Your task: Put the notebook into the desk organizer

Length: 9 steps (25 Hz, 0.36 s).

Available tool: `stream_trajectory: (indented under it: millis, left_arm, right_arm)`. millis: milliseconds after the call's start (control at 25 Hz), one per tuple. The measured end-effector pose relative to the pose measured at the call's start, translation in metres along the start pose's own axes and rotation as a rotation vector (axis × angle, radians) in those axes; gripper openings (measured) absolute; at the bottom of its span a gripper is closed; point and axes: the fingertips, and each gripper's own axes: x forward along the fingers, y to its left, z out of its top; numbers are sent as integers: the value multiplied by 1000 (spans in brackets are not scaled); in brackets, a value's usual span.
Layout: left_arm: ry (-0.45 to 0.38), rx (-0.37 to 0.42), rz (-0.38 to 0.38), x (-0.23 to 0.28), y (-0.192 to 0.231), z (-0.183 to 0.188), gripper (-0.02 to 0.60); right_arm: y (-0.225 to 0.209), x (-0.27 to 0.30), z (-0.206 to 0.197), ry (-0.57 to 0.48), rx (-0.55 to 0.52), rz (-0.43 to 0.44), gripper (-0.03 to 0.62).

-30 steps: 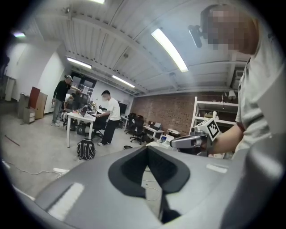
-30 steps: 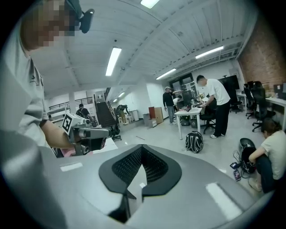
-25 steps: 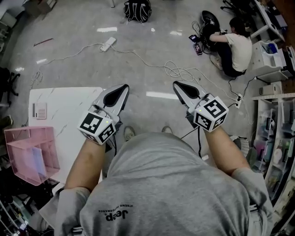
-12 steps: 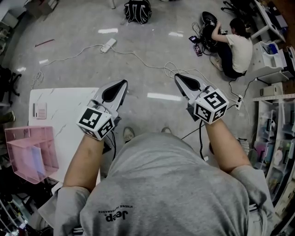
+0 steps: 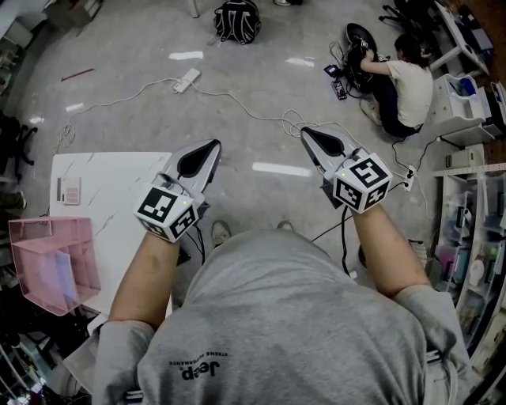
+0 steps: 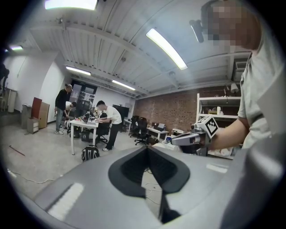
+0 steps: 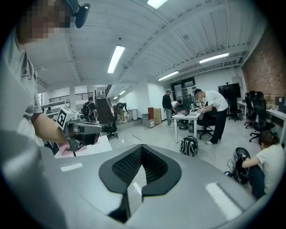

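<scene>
"Looking straight down from the head view, what are the tongs doing?"

"The left tongs (image 5: 207, 158) and the right tongs (image 5: 315, 142) both hover over the floor (image 5: 261, 95), well apart, each pointing away from the person. In each gripper view the two halves are pressed together with nothing between them."

"And the notebook?"

"Hard to say. The white table (image 5: 118, 178) stands at the left, its right edge just beside the left tongs. The pink desk organizer (image 5: 47, 225) sits on its near left part, and a pale bluish flat thing (image 5: 57, 278) stands inside it. A small flat pad (image 5: 69, 190) with reddish lines lies at the table's far left. Which of the two is the notebook I cannot tell, and neither is close to the tongs."

"Anything else?"

"Far across the floor there is a black backpack (image 5: 236, 17) and a white power strip (image 5: 186, 77) with its cable – and at the far right a seated person (image 5: 405, 79)."
</scene>
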Motion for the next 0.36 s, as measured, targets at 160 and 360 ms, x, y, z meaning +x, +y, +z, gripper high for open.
stream_trajectory:
  millis: [160, 360]
  left_arm:
    - [-2, 2, 3, -2, 0, 0, 58]
    - [-2, 6, 1, -5, 1, 1, 58]
  right_arm:
    - [-1, -2, -2, 2, 2, -6, 0]
    - [3, 0, -2, 5, -2, -4, 0]
